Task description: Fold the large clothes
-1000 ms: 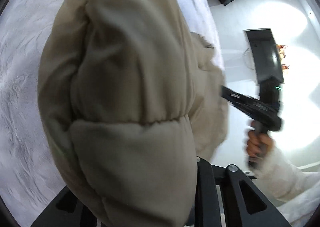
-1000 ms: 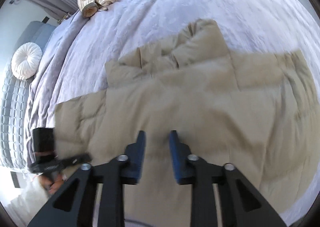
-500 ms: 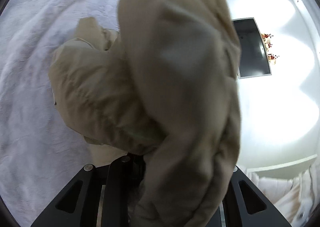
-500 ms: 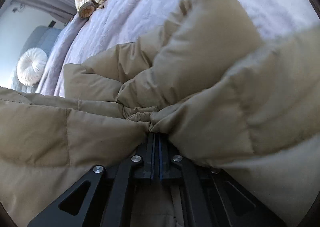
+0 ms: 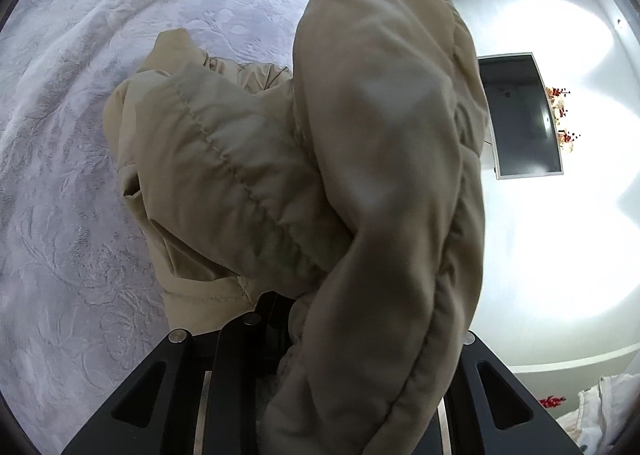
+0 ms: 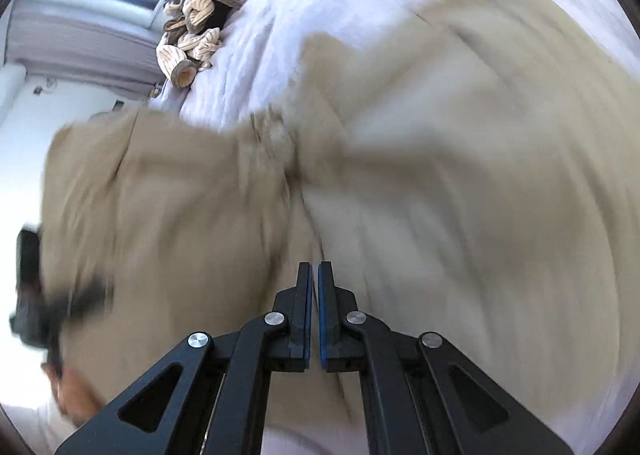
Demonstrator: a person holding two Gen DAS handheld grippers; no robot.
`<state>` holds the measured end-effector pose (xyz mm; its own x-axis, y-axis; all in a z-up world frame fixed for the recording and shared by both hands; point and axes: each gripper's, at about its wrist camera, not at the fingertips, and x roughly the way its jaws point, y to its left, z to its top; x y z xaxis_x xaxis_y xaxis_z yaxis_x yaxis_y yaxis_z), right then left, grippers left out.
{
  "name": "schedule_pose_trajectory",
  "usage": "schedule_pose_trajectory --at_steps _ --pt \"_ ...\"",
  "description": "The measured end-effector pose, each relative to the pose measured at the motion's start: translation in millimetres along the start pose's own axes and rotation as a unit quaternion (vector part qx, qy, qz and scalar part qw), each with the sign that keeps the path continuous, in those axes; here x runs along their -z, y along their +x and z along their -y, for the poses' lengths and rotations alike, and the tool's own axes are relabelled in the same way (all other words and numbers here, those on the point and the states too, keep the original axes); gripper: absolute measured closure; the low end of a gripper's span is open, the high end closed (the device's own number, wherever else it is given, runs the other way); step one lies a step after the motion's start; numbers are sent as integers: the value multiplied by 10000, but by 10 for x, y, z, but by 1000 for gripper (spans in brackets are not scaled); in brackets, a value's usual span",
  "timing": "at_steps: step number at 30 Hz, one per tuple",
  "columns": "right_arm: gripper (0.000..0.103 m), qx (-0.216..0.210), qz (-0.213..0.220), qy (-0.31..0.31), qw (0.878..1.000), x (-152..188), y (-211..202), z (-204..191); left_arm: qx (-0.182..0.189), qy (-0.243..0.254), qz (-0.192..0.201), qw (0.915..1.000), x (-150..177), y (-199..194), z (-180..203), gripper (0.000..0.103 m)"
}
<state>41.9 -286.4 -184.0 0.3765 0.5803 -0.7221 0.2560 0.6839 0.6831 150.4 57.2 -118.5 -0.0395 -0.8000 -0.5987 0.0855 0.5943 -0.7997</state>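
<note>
- Left tool (image 5: pixel 276 319): clamped on the beige padded jacket (image 5: pixel 360 175), lifting one part clear of the bed (image 5: pixel 80 135).
- Right tool (image 6: pixel 315 295): pads nearly together, apparently holding nothing; view blurred.
- Advice: carry the lifted part squarely across, lower it flat, then release.

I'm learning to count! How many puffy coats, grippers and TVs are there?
Puffy coat: 1
Grippers: 2, the left gripper and the right gripper
TV: 1
Total: 4
</note>
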Motion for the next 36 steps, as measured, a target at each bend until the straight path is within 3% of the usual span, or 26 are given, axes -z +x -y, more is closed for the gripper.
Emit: schedule_pose_trajectory --at_steps 4,9,16,19,23,31,34,36 --pt "100 -268 -206 236 9991 372 289 114 -139 45 -98 9998 29 348 420 79" --pt "103 -707 -277 768 9941 376 630 437 -405 271 -368 9981 43 679 823 78" --pt "103 -1448 -237 1009 9840 410 687 660 -76 659 -707 9953 111 1326 1309 43" --pt "103 -1604 -249 1104 9805 408 666 693 92 874 -783 9930 121 1582 1391 39" --pt "102 -1594 -166 1233 9793 457 303 745 389 1049 -801 9905 102 1843 1474 39" --pt "100 -745 982 1536 9804 540 -882 1298 699 1298 -736 9863 -9 2481 1515 39" --pt "87 -598 1352 1622 9756 490 -1168 1428 697 1375 -666 9858 -218 2708 1562 39" --pt "66 -650 1540 1607 9727 455 -1305 1441 659 1423 -638 9856 -271 2774 1618 39"
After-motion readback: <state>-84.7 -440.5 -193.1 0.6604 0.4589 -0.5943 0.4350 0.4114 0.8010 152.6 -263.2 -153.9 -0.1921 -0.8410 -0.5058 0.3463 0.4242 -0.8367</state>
